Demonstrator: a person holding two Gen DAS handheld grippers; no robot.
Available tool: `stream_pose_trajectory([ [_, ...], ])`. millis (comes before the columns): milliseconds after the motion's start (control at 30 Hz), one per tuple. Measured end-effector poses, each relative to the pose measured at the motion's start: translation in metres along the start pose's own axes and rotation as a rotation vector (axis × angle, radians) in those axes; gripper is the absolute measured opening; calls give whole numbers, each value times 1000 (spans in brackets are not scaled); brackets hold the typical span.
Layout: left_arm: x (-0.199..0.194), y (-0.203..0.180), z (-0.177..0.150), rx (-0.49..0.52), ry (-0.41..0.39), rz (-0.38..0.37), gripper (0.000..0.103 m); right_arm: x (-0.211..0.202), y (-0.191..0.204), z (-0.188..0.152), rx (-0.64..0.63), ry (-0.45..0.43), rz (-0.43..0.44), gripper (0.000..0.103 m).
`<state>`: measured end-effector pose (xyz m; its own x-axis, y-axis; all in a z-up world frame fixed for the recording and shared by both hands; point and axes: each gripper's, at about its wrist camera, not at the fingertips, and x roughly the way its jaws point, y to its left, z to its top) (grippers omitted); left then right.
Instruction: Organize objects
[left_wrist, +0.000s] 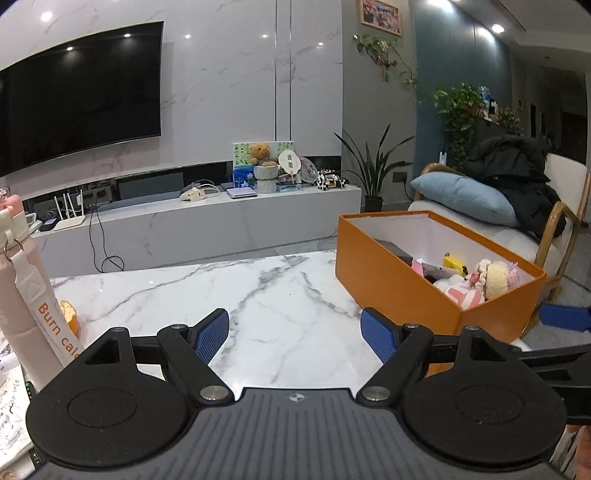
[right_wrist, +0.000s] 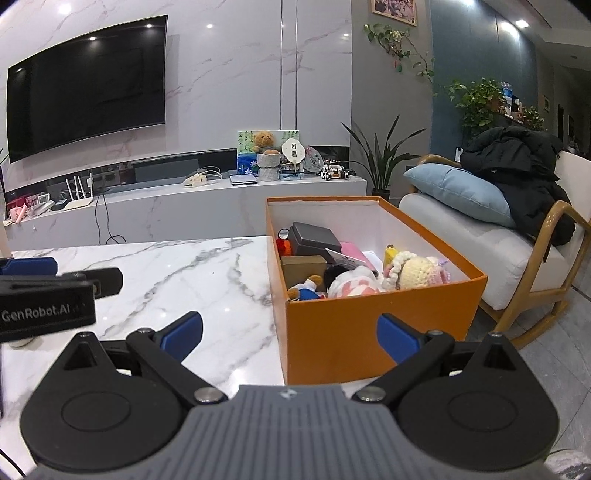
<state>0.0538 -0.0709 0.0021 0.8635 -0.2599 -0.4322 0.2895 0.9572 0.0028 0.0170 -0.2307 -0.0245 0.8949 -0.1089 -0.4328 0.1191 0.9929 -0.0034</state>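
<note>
Both tongs stand spread wide with nothing between their blue pads: the left tongs over bare marble table, the right tongs just short of the near wall of the orange box. That box sits ahead and to the right of the left tongs, straight ahead of the right ones, on the table's right end. It already holds the gathered things, so the filling step looks nearly done or finished

Counted: one box; inside it one dark case, one brown carton, one crocheted doll, one pink-and-white soft toy, one small blue-dressed figure, one pink packet, plus a red and a yellow item partly hidden. Left of the left tongs stand one pink bottle and one orange fruit, both outside the box

Next, I judge, the left tongs would swing left toward the fruit or bottle, if either belongs in the box; the bottle is tall and could tip
</note>
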Motion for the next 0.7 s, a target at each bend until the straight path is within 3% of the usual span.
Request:
stream_pose_trajectory([
  [700, -2, -3, -3, 22, -7, -17, 93, 0, -6, 1, 37, 15, 2, 100],
])
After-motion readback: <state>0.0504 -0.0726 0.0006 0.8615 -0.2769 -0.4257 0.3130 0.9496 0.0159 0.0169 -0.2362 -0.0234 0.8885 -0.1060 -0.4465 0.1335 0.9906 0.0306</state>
